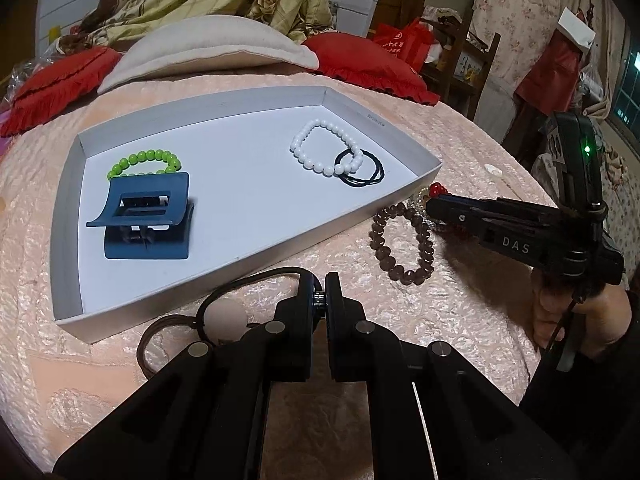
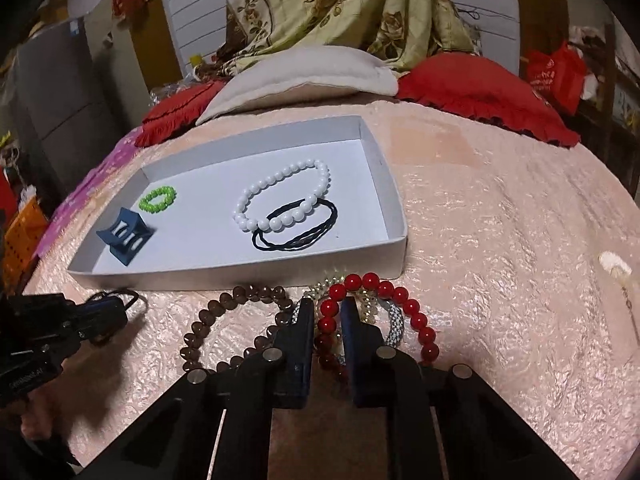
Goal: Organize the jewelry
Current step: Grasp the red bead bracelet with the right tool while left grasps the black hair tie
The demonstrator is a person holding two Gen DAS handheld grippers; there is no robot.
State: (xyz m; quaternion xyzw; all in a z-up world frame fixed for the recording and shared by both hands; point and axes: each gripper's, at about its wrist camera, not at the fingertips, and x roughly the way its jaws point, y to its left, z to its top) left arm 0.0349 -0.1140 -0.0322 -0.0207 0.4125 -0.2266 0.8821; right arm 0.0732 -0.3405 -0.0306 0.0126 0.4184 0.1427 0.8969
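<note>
A white tray (image 1: pixel 72 184) on the pink bedspread holds a green bead bracelet (image 1: pixel 144 160), a blue hair claw (image 1: pixel 146 216), a white bead bracelet (image 1: pixel 324 148) and a black hair tie (image 1: pixel 362 170). My left gripper (image 1: pixel 319 294) is shut on a brown hair tie with a pale round bead (image 1: pixel 224 316), just in front of the tray. A brown bead bracelet (image 2: pixel 232 328) lies right of it. My right gripper (image 2: pixel 327 308) is closed around a red bead bracelet (image 2: pixel 400 312), which lies over a silver-white one (image 2: pixel 394 322) and a gold one.
Red cushions (image 2: pixel 480 84) and a cream pillow (image 2: pixel 296 76) lie beyond the tray. A flowered quilt (image 2: pixel 352 8) hangs behind. A small pale object (image 2: pixel 614 266) lies on the bedspread at the right.
</note>
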